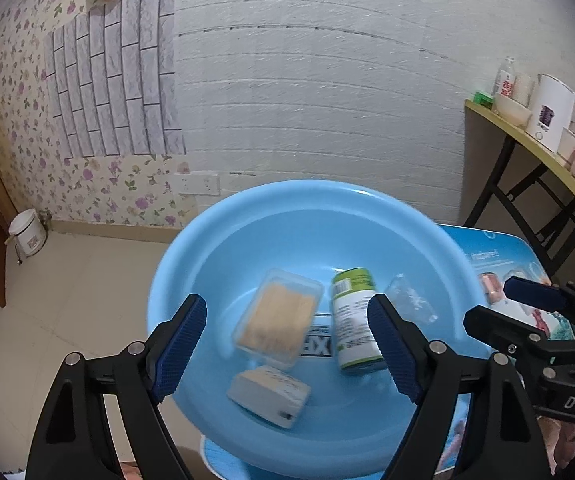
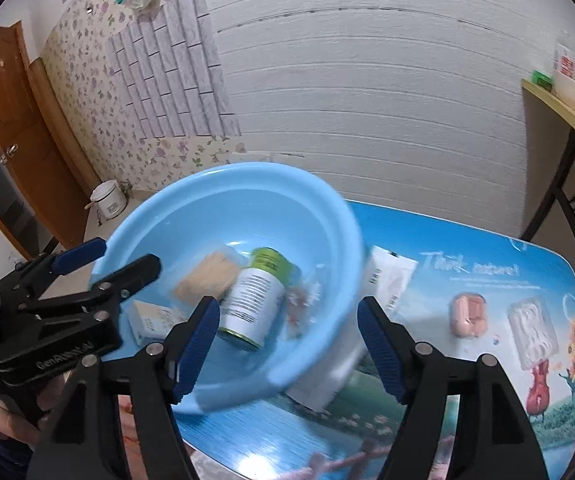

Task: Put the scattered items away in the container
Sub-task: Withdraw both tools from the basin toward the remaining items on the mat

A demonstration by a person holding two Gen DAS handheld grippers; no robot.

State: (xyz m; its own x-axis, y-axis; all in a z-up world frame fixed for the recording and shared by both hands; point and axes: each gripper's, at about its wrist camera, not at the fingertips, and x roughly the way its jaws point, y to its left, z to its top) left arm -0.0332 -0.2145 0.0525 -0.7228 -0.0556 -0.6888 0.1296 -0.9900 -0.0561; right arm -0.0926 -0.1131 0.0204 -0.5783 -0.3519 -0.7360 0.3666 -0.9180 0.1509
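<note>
Both the left gripper (image 1: 287,344) and right gripper (image 2: 287,344) stand wide, empty. The round blue plastic basin (image 2: 319,216) holds the green-capped white bottle (image 2: 253,300); white tube (image 2: 389,280) outside. Risk: knocking the table-edge basin.

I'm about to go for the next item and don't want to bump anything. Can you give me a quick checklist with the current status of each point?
1. Right tool empty, jaws apart: ok.
2. Left tool empty, jaws apart: ok.
3. Green-capped bottle lying inside the blue basin: ok.
4. Clear box of toothpicks and small white box in the basin: ok.
5. All items tidied: not ok; white tube, pink case and white packet remain on the table.
6. Basin sitting level: cannot tell, picture blurred.
</note>
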